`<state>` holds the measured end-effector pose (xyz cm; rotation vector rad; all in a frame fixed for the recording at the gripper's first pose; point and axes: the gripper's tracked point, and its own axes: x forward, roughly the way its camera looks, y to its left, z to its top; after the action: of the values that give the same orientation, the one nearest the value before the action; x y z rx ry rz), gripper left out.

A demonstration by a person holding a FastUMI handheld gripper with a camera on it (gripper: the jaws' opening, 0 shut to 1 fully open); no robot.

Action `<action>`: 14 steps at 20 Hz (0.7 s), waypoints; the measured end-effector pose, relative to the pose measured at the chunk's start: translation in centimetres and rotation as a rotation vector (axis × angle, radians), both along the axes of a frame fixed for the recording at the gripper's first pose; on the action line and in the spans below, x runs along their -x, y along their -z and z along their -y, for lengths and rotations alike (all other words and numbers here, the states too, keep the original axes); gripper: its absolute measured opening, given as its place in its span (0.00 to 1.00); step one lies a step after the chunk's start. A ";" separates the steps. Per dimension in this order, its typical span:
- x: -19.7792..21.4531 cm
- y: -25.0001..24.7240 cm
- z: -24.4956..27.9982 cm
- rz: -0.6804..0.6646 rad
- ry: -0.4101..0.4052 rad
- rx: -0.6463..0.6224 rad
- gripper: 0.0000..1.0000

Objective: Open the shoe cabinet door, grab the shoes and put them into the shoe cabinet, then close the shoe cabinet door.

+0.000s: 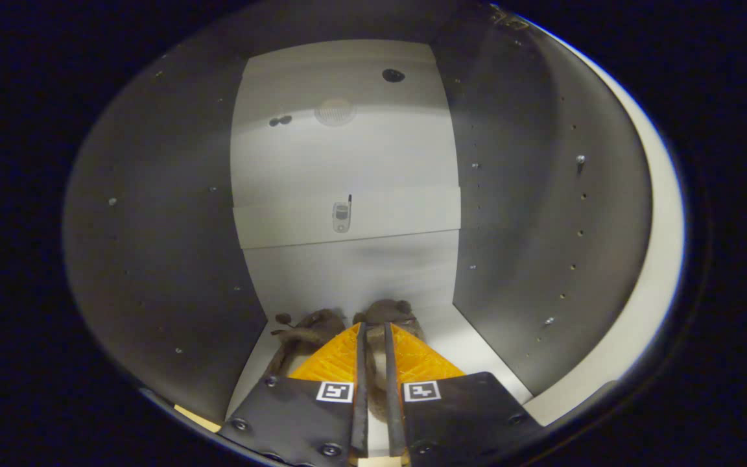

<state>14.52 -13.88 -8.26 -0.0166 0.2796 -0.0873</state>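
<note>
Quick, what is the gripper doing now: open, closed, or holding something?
Gripper: fingers nearly closed, pinching a brown shoe between them, inside the cabinet.

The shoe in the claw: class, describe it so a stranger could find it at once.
Start at the white cabinet, then drop to its floor by the back wall. Two brown fuzzy shoes lie there side by side. The held shoe is the one pinched in the claw; the other shoe lies free beside it.

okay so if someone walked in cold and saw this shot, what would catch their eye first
Probably the gripper reaching inside the shoe cabinet, its fingers nearly closed on a brown shoe on the cabinet floor. A second brown shoe lies beside it. Beyond them, a small metal fitting sits on the back panel.
</note>
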 end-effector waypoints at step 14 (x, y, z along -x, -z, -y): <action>14.7 -6.8 -1.3 0.147 0.037 0.053 0.14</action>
<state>-0.17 -12.56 -1.43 -0.0578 0.1303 -0.1320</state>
